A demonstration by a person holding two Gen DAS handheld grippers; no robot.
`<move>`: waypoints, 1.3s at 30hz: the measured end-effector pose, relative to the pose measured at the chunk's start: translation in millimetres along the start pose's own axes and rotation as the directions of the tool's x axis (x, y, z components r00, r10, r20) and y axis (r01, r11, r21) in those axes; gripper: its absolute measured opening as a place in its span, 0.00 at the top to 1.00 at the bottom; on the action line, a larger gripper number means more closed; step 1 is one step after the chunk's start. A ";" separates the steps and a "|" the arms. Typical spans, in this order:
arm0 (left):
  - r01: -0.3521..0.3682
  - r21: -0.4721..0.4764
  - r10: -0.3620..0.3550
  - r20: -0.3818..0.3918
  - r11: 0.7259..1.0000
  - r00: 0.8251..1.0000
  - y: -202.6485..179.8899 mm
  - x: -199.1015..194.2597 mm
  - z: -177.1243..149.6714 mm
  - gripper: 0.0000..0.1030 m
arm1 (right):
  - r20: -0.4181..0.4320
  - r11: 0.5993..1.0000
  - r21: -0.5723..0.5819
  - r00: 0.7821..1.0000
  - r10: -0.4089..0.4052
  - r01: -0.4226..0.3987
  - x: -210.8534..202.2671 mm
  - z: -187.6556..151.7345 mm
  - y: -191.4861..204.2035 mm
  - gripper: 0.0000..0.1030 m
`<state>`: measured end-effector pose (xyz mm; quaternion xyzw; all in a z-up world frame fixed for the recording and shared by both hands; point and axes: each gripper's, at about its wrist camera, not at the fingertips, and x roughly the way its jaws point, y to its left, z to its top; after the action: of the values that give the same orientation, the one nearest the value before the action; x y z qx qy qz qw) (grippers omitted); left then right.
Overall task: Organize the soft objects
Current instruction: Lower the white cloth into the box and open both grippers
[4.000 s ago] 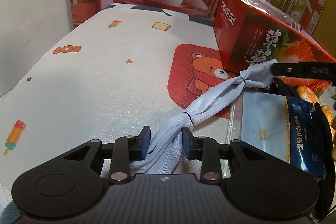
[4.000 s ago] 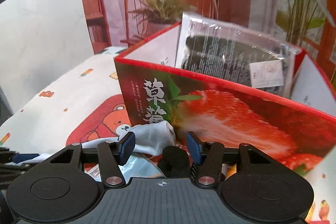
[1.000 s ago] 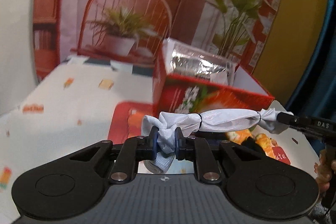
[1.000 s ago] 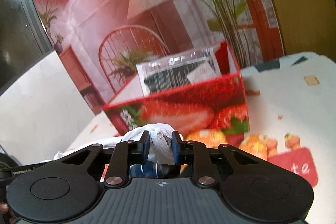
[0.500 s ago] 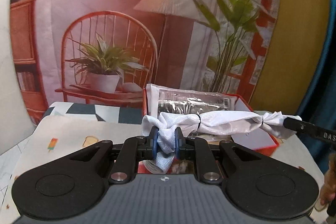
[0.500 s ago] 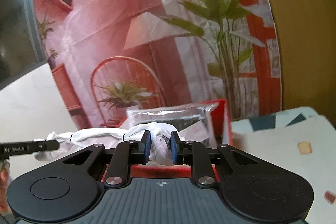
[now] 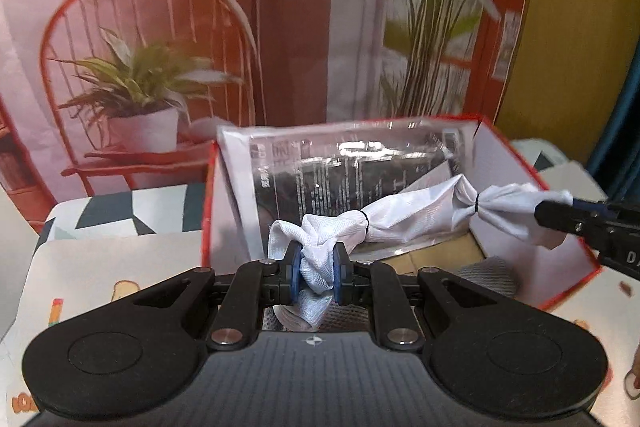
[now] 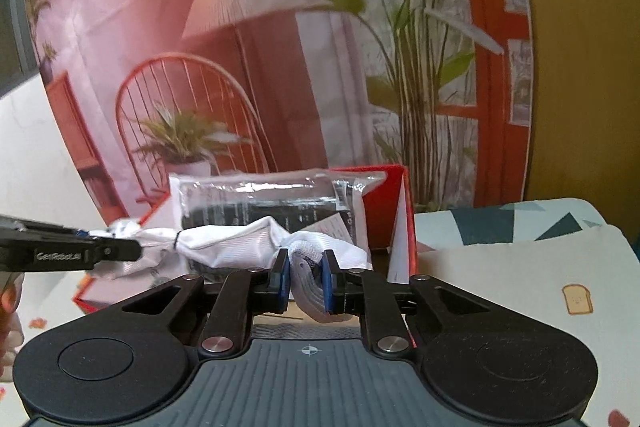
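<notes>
A white cloth roll (image 7: pixel 408 215), tied by two black bands, hangs stretched between both grippers above the open red strawberry box (image 7: pixel 534 173). My left gripper (image 7: pixel 317 267) is shut on one bunched end. In the right wrist view my right gripper (image 8: pixel 305 275) has its jaws closing tighter on the other end of the cloth roll (image 8: pixel 232 247), and its pads press on the fabric. Each gripper's tip shows in the other view: the right gripper (image 7: pixel 560 217) and the left gripper (image 8: pixel 116 251). The red box (image 8: pixel 384 211) lies just beyond and below.
A shiny plastic packet (image 7: pixel 340 167) stands against the box's back wall, also visible as the packet (image 8: pixel 260 203). A grey fabric item (image 7: pixel 488 275) lies on the box floor. The printed tablecloth (image 7: pixel 100 267) surrounds the box. A printed backdrop with a chair and plants stands behind.
Both grippers carried the stretched cloth from in front of the box to above its open top. The left wrist view now looks down into the box.
</notes>
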<state>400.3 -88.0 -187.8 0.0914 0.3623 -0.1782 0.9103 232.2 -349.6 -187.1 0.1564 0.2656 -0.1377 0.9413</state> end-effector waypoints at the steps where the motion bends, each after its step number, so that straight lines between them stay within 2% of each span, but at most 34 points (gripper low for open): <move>1: -0.003 0.009 0.003 -0.013 1.000 1.000 -0.7 6.5 0.9 0.84 | -0.009 1.000 -0.006 1.000 -0.003 0.003 5.2 1.0 -0.1 0.86; 6: -0.002 0.013 0.003 -0.074 1.000 0.997 1.2 34.2 6.9 0.83 | -0.052 1.000 -0.027 0.999 -0.010 0.009 25.6 3.5 2.1 0.86; 11: 0.013 0.029 -0.010 -0.088 0.999 0.996 -0.4 46.2 6.3 0.79 | -0.095 0.999 -0.037 0.995 -0.035 0.032 39.8 1.2 0.9 0.86; 13: 0.024 0.033 -0.021 -0.087 0.999 0.996 -0.4 46.1 4.5 0.68 | -0.104 0.998 -0.036 0.993 -0.050 0.046 43.4 -0.7 -0.8 0.86; 15: 0.039 0.034 -0.037 -0.067 0.999 0.997 -0.6 43.9 3.9 0.45 | -0.105 0.998 -0.033 0.993 -0.059 0.055 45.2 -2.1 -3.2 0.85; 17: 0.056 0.037 -0.055 -0.033 0.998 0.998 -0.7 37.8 3.9 0.39 | -0.098 0.997 -0.049 0.993 -0.071 0.066 45.0 -3.1 -1.6 0.79; 20: 0.076 0.031 -0.076 0.004 0.997 0.997 -0.2 26.1 4.7 0.39 | -0.064 0.992 -0.101 0.994 -0.088 0.081 39.2 -3.4 5.4 0.74; 22: 0.088 0.016 -0.089 0.039 0.996 0.995 0.5 15.2 3.9 0.37 | -0.041 0.990 -0.107 0.995 -0.094 0.089 32.4 -2.5 8.7 0.69; 26: 0.108 -0.010 -0.106 0.131 0.994 0.986 3.3 -17.0 -4.5 0.11 | 0.036 0.986 -0.120 0.993 -0.113 0.116 8.1 -3.6 15.6 0.47; 28: 0.111 -0.023 -0.106 0.173 0.994 0.979 5.1 -34.0 -11.9 0.05 | 0.072 0.986 -0.116 0.991 -0.115 0.123 -5.2 -5.7 18.0 0.35; 30: 0.115 -0.036 -0.106 0.190 0.993 0.976 7.4 -46.7 -18.2 0.00 | 0.100 0.989 -0.104 0.991 -0.090 0.101 -18.7 -8.9 19.9 0.08; 31: 0.113 -0.047 -0.102 0.198 0.992 0.975 8.3 -52.8 -22.8 0.00 | 0.114 0.990 -0.102 0.990 -0.084 0.095 -25.9 -11.2 21.7 0.02; 33: 0.098 -0.065 -0.083 0.207 0.993 0.975 9.7 -64.3 -33.0 0.00 | 0.140 0.989 -0.110 0.986 -0.085 0.101 -39.0 -16.3 26.3 0.00; 39: 0.037 -0.082 -0.018 0.225 0.996 0.974 9.5 -90.9 -63.0 0.00 | 0.146 0.992 -0.080 0.985 -0.088 0.100 -66.2 -30.1 35.3 0.00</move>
<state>303.2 -37.2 -169.9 0.0265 0.2657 -0.1842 0.9459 176.2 -294.6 -167.8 0.0923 0.2107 -0.1812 0.9562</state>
